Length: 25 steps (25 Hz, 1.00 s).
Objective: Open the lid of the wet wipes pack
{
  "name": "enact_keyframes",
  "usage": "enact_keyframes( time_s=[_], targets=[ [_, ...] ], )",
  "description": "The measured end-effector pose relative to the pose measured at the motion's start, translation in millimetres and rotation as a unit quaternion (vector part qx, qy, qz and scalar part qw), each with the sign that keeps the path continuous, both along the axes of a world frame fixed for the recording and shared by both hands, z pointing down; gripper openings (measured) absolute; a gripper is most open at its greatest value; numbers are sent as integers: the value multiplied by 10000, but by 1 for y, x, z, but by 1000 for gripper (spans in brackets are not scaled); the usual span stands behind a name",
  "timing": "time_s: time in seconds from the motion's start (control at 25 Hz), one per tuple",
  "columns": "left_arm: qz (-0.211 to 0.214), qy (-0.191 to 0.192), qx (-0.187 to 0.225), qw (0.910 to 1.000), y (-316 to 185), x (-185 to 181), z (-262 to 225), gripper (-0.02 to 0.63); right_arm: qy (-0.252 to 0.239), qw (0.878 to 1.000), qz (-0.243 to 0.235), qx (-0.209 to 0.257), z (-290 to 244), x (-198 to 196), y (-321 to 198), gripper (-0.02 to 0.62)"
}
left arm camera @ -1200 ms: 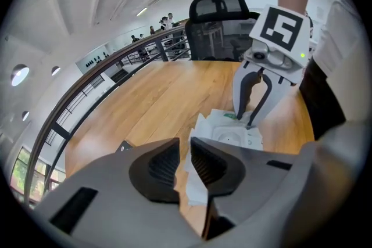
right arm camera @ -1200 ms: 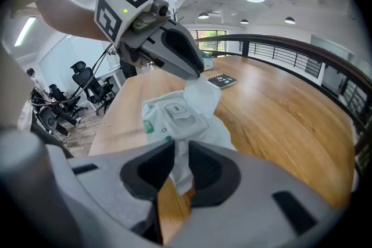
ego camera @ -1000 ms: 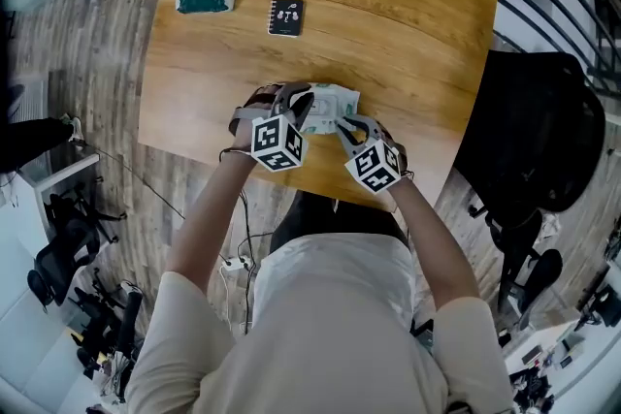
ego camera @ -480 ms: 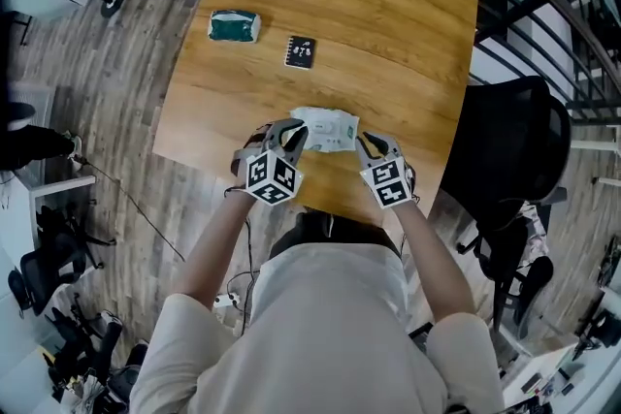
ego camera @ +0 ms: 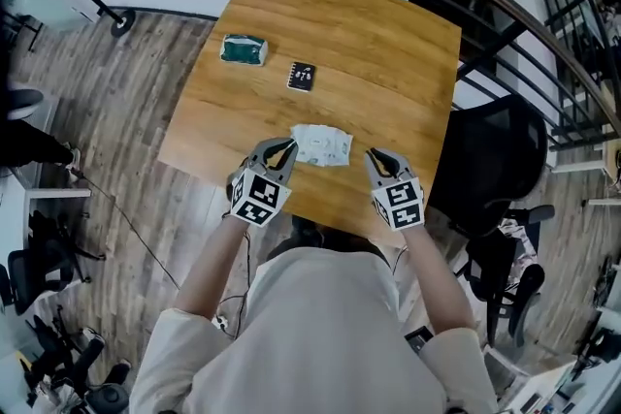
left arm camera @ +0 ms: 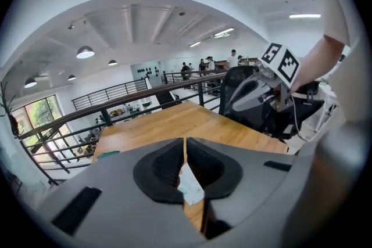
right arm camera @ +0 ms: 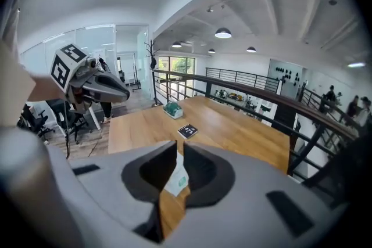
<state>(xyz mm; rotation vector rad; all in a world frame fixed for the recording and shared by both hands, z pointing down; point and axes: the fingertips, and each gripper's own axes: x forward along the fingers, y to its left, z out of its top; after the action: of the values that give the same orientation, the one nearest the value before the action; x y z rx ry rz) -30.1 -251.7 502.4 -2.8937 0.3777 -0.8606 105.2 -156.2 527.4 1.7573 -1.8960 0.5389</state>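
Two grippers flank the wet wipes pack (ego camera: 321,144) in the head view. The left gripper (ego camera: 279,148) is just beside its left end and the right gripper (ego camera: 374,157) is near its right end, and neither can be seen touching it. The pack lies flat close to the near edge of the table (ego camera: 408,63). No raised flap shows and the lid cannot be made out, so the opening is judged not yet done. A black notebook (ego camera: 302,76) and a green packet (ego camera: 243,49) lie well apart from the pack towards the far left. Bare wood lies beyond it and to the right. A black chair (ego camera: 500,160) stands beside the right edge, and a railing (ego camera: 543,24) curves round the far side.

Left gripper view: the jaws are clenched to a hairline slit with nothing between them. The pack (left arm camera: 190,187) shows through their hollow, on the table beyond.

Right gripper view: the jaws stand almost together, a narrow gap holding nothing. The pack (right arm camera: 176,182) lies ahead of them. The lid has yet to be caught and lifted, working inward from the near edge.
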Motion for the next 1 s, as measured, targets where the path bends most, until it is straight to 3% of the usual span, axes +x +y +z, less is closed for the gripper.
enact_keyframes(
  time_s=[0.28,0.56,1.0],
  targets=[
    [-452,455,-68,9979,16,-5,-38,-2,-75,9989,-79,462,-45,11,14,20],
    [-1051,1048,-242,9886,33,-22,-88,-6,-192,9948,-349,932,-99,11,24,3],
    [-1376,1521,-288,9783,58,-31,-123,-6,-312,9874,-479,1474,-140,25,45,3]
  ],
)
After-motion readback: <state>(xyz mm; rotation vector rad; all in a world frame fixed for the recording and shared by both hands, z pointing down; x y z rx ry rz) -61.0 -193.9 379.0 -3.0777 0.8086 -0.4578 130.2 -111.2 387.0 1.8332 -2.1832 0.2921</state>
